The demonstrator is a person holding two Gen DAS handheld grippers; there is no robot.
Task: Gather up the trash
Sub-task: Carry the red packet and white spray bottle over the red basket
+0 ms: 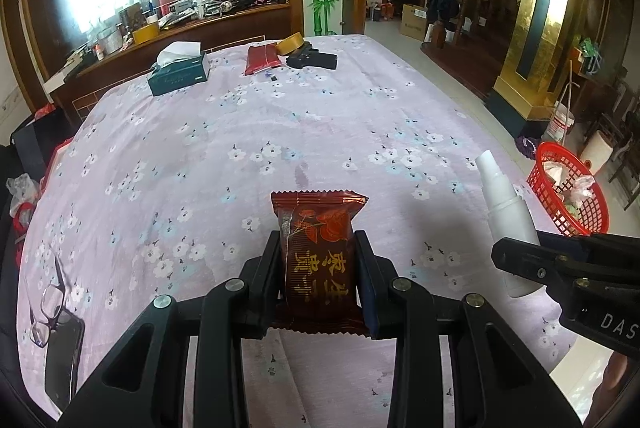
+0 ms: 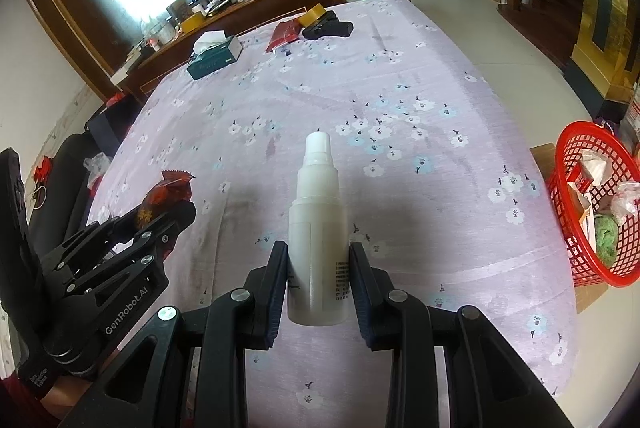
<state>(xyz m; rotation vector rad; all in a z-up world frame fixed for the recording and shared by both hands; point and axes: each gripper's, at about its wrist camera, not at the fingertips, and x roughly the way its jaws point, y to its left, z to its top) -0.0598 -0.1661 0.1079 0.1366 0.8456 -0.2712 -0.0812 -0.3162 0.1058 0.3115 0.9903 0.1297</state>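
My left gripper [image 1: 318, 242] is shut on a dark red snack wrapper [image 1: 318, 248] with gold characters, held above the flowered tablecloth [image 1: 240, 132]. It also shows in the right wrist view [image 2: 170, 194] at the left. My right gripper [image 2: 318, 252] is shut on a white spray bottle [image 2: 318, 228], held upright above the table. The bottle also shows in the left wrist view [image 1: 506, 204] at the right. A red mesh basket [image 1: 570, 188] holding crumpled trash stands beside the table's right edge, and shows in the right wrist view [image 2: 576, 260].
At the far end lie a green tissue box [image 1: 180, 72], a red pouch [image 1: 262, 58], a tape roll [image 1: 292, 44] and a black object [image 1: 316, 59]. Glasses [image 1: 50, 312] on a phone [image 1: 62, 360] lie near left. A cluttered wooden counter [image 1: 192, 24] stands behind.
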